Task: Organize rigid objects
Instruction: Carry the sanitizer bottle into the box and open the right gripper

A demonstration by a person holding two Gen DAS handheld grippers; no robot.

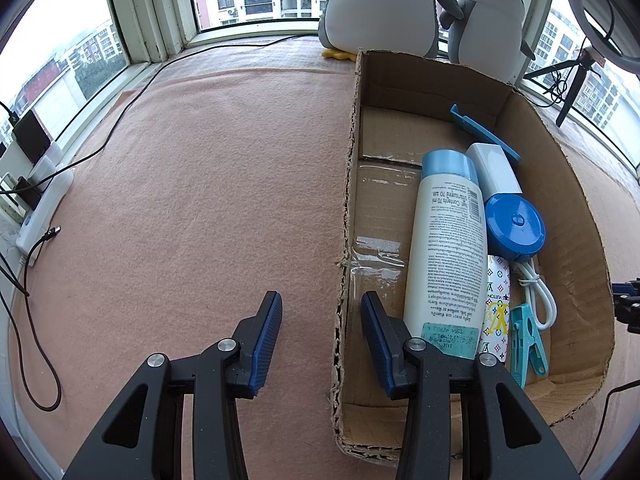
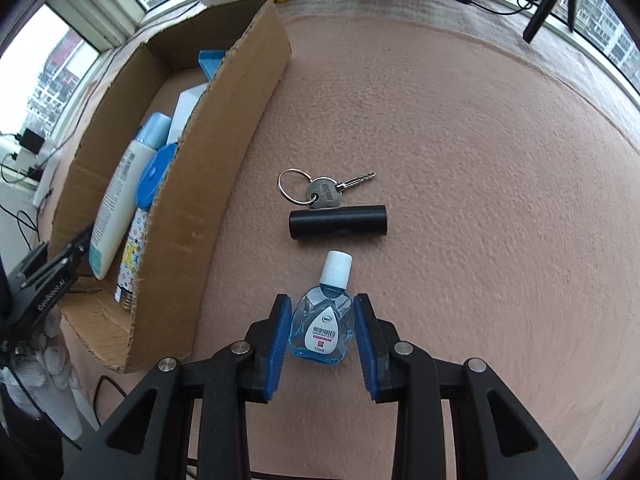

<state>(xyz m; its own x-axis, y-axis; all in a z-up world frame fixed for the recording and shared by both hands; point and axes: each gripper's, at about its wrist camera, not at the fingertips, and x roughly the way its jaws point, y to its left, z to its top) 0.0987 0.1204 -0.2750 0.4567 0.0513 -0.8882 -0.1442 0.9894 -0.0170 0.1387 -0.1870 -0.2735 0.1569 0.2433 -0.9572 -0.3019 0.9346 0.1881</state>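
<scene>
**Right gripper lined up on the eye drops; box already half filled**

I have the right gripper (image 2: 322, 332) down at the mat (image 2: 480, 200), its jaws spread on either side of the eye drops (image 2: 322, 328). The blue pads sit just beside the bottle's flat flanks; I cannot tell whether they touch yet, so I treat it as bracketed, not gripped. I came in along the bottle's length, cap pointing away from me, because the body is widest and flattest there, and the cap would slip.

Just beyond the cap lies the black tube (image 2: 338, 224), crosswise, and past that the key (image 2: 326, 190) on its ring, touching the tube's far side. These three are what is left out on the mat, all near the right wall of the box (image 2: 224, 152). I judge the bottle goes first since it is nearest me and lifts clear without disturbing the other two.

My left gripper (image 1: 320, 340) hangs with jaws spread and nothing between them, straddling the box's left wall near its near-left corner. I keep it there to steady the cardboard if needed.

Inside, things are packed along the right wall: the lotion bottle (image 1: 446, 248) lying lengthwise, a white case (image 1: 494, 172), a blue disc (image 1: 514, 226), a clip (image 1: 528, 340). The left half of the floor is bare, so I would set the drops there.
</scene>
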